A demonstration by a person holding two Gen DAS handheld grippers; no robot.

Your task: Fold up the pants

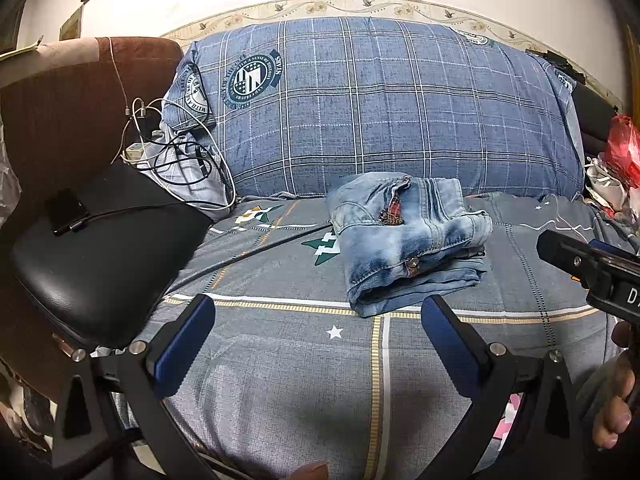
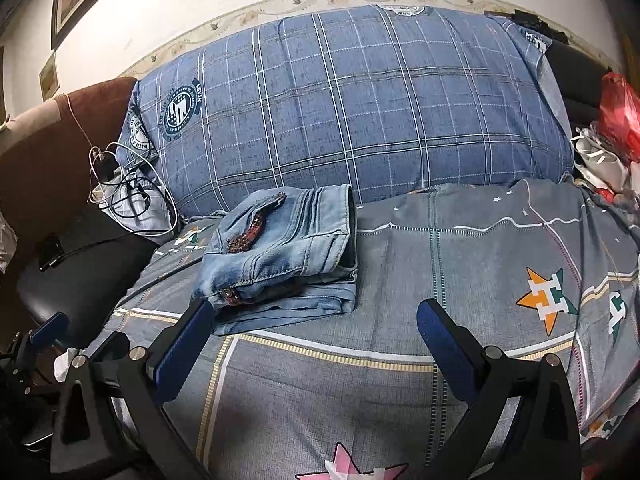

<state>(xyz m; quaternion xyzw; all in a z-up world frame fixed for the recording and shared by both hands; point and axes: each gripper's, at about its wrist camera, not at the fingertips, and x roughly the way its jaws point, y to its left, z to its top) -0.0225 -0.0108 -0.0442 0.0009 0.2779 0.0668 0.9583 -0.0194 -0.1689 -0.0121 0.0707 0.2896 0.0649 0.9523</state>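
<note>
Nearest in the left wrist view: left gripper point(image 1: 318, 320), blue-padded fingers point(image 1: 186, 344) spread wide apart, nothing between them, hovering over the grey bedsheet point(image 1: 280, 380). A fingertip of the person shows at the bottom edge, and a hand point(image 1: 616, 396) at the right edge holds the handle of the other tool. Right gripper point(image 2: 316, 322) is likewise wide apart & empty; seen from the left cam it sticks in from the right point(image 1: 580, 260) as a black body w/ white lettering.

Just beyond both tools: the pants point(image 1: 408, 240), light washed denim, already folded into a compact thick bundle lying on the sheet, clear of either gripper. A red-brown patch & a metal button show on top. In the right wrist view the pants point(image 2: 280, 256) sit left of centre, its near left corner just behind the left finger's tip; can't tell if they touch.

Sheet pattern: yellow/white stripes, stars, green & orange star-letter logos point(image 2: 546, 300). A thin dark cable point(image 1: 256, 252) runs across the sheet toward the left.

Left side: black padded seat point(image 1: 92, 264) w/ a small black device on it, then a tangle of white & black cords point(image 1: 176, 160) by a brown chair back point(image 1: 72, 92).

Farther back: big blue plaid pillow point(image 1: 380, 112) w/ round crest badges, right behind the pants. Red plastic bag point(image 1: 622, 148) far right. Behind all, a white wall w/ a floral border strip point(image 1: 360, 4) & picture frames upper left.
</note>
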